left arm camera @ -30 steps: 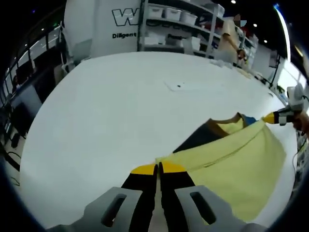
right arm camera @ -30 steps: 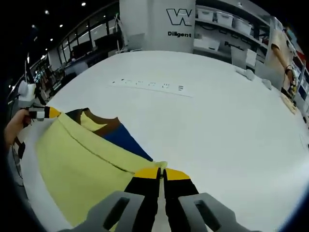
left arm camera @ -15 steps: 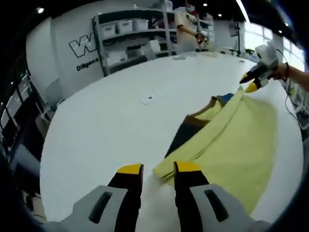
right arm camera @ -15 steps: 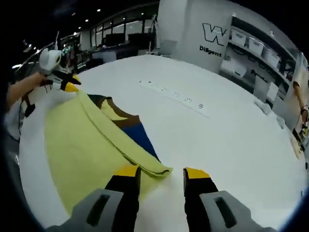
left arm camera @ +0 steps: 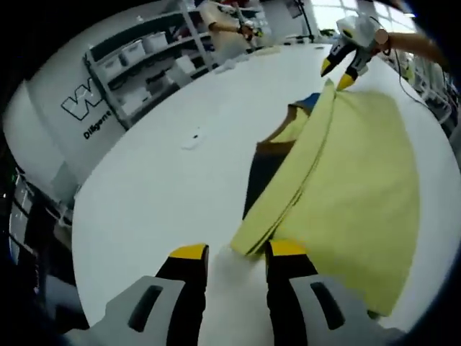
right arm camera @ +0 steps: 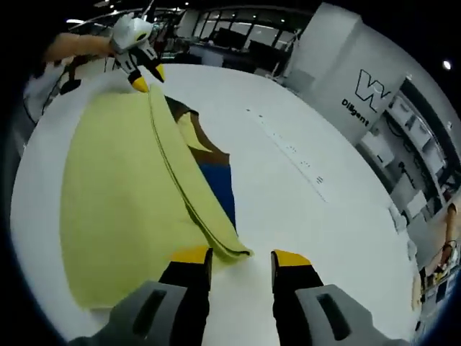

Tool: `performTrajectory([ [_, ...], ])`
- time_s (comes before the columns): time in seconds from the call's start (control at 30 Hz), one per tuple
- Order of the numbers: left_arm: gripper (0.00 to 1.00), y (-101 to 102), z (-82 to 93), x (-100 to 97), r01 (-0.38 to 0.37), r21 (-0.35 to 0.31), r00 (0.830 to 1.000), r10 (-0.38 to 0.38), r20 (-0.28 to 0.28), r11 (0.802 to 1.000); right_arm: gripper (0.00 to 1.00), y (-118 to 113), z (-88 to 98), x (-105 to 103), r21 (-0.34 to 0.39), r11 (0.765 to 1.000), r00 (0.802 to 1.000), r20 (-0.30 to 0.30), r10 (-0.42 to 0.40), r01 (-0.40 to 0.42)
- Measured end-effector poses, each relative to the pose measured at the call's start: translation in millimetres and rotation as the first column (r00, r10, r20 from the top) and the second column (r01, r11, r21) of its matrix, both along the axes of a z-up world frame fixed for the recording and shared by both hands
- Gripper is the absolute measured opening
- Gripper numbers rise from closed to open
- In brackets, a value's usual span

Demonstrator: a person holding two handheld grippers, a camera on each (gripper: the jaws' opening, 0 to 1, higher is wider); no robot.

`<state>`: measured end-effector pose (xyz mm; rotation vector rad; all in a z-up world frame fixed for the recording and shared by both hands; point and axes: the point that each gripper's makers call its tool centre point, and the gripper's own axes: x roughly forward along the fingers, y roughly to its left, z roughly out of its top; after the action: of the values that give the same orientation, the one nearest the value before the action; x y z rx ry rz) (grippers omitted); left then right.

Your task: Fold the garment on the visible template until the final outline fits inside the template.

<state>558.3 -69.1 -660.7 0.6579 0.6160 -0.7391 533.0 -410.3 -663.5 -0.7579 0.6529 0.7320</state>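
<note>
We hold both claws, left claw [left arm camera: 229, 252] and right claw [right arm camera: 240, 256], wide, empty, apparently because the yellow garment [left arm camera: 353, 180] lies folded on the desk [left arm camera: 158, 187].

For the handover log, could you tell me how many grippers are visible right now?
2. The left gripper sits open at one corner of the folded yellow garment; the right gripper sits open at the opposite corner. Each also appears far off in the other's view.

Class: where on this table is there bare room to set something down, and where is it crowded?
Bare white table lies beyond the folded edge of the yellow garment, toward the shelves. In the right gripper view, it runs toward a strip of small marks. The garment's side is crowded.
</note>
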Motion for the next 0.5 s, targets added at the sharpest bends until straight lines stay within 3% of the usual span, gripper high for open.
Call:
performTrajectory([
  [0.1, 0.21, -4.8, -0.5, 0.8, 0.024, 0.017, 1.000, -0.024, 0.006, 1.000, 0.15, 2.8, -2.4, 0.6, 0.005, 1.000, 1.000, -0.009, 0.008, -0.008],
  [0.2, 0.08, -6.3, -3.0, 0.3, 0.023, 0.026, 1.000, -0.023, -0.011, 0.999, 0.05, 3.5, -4.9, 0.4, 0.018, 1.000, 1.000, -0.024, -0.001, 0.001],
  [0.27, 0.03, -8.8, -1.7, -0.8, 0.020, 0.005, 1.000, -0.020, -0.021, 1.000, 0.00, 5.7, -2.1, 0.9, 0.059, 0.998, 0.999, -0.030, -0.020, 0.022],
  [0.37, 0.02, -8.5, 4.4, 0.3, -0.022, -0.046, 0.999, 0.020, -0.039, 0.999, 0.00, 6.7, 6.3, 3.3, 0.130, 0.989, 0.997, -0.045, -0.067, 0.072],
  [0.5, 0.02, -4.5, 10.0, 4.9, -0.074, -0.086, 0.996, 0.070, -0.047, 0.994, 0.00, 1.9, 16.6, 9.7, 0.239, 0.952, 0.980, -0.103, -0.171, 0.191],
])
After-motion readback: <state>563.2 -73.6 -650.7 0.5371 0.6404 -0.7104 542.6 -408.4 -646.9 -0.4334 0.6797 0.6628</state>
